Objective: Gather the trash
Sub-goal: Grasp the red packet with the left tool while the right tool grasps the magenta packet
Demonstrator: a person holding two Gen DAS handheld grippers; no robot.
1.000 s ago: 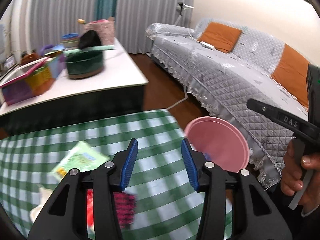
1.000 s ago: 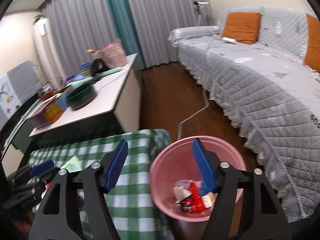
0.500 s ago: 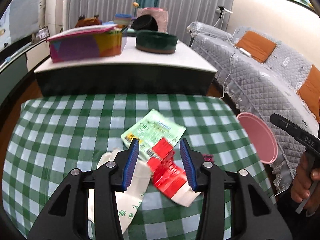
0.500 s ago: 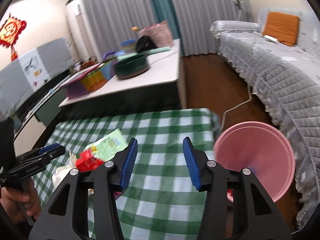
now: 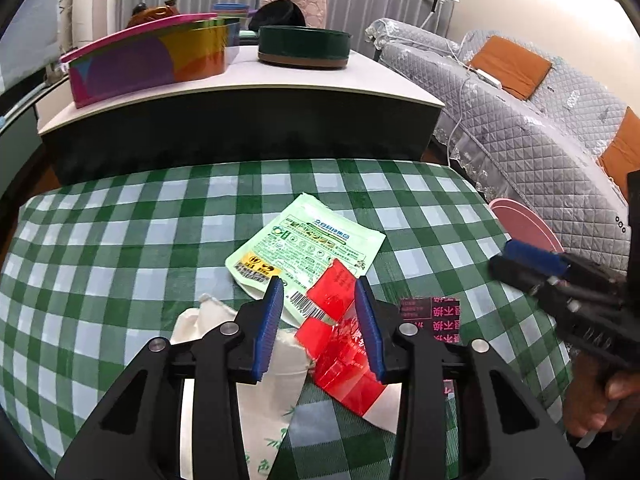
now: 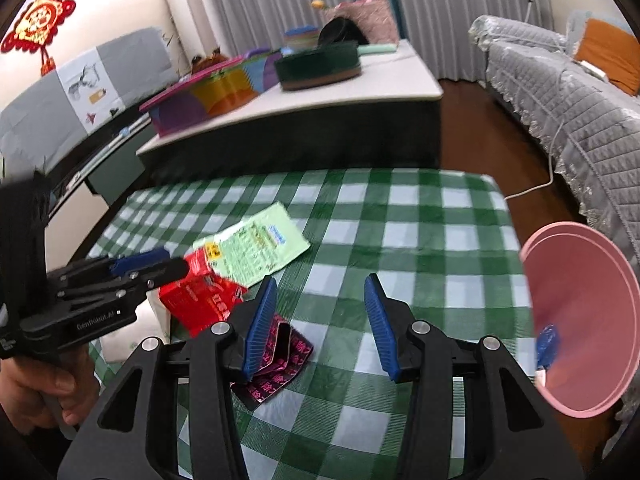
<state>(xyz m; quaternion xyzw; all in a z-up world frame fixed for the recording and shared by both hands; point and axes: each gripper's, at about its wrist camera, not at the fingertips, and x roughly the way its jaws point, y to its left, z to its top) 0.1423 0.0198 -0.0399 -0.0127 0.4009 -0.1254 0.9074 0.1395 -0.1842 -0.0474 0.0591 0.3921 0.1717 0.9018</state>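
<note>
Red wrapper (image 5: 340, 344) lies near the tablecloth's (image 5: 120, 240) near edge, partly hidden between your left gripper's (image 5: 320, 320) closing, untouching jaws. Your right gripper (image 6: 320, 320) gapes empty beside the dark packet (image 6: 276, 368), half-covered.

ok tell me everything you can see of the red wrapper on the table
The red wrapper is crinkled, glossy plastic film with pale print and a white end. It lies flat on the checked tablecloth, overlapping the green packet and a white wrapper, beside a black-and-pink wrapper. The left gripper is closing above it, its pads not yet pressing it.
</note>
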